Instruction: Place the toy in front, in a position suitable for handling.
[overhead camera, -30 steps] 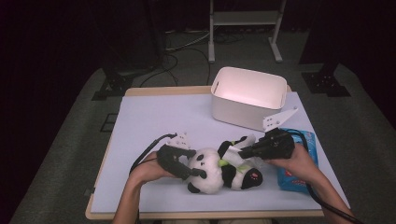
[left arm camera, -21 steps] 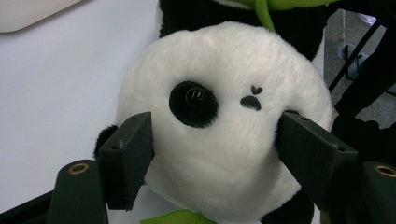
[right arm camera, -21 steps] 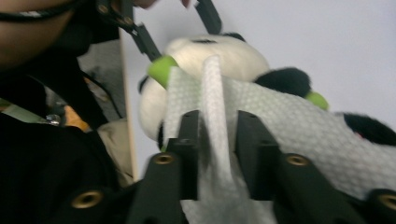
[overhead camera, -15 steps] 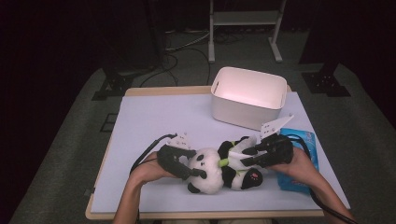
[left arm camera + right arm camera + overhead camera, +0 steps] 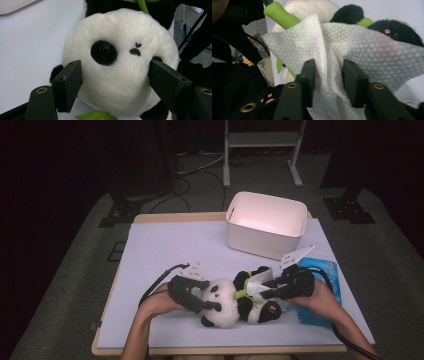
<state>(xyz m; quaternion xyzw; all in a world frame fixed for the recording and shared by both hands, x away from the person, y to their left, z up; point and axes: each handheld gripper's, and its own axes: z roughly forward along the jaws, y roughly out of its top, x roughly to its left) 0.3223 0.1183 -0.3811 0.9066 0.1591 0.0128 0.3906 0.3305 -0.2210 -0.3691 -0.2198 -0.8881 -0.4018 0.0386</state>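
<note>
— Where was the panda (image 5: 235, 301)?
— Lying on the tabletop (image 5: 165, 250), its head clamped in the left tongs (image 5: 202, 304).
— And the right tongs (image 5: 266, 292)?
— Just closing, pinching a paper towel (image 5: 352, 47) against its body.

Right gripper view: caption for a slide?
Right gripper holds a white wipe over the plush panda.

Colours on the table

The toy panda (image 5: 235, 302) is white and black, with a black patch around its eye, pink marks on its black paws and a bright green stick. The wipe (image 5: 352, 47) is white with a bumpy dot pattern. Both grippers, left (image 5: 200, 301) and right (image 5: 267, 290), are black. The box (image 5: 266, 224) is white, the packet (image 5: 325, 270) is blue, and the table (image 5: 175, 245) is pale lilac.
</note>
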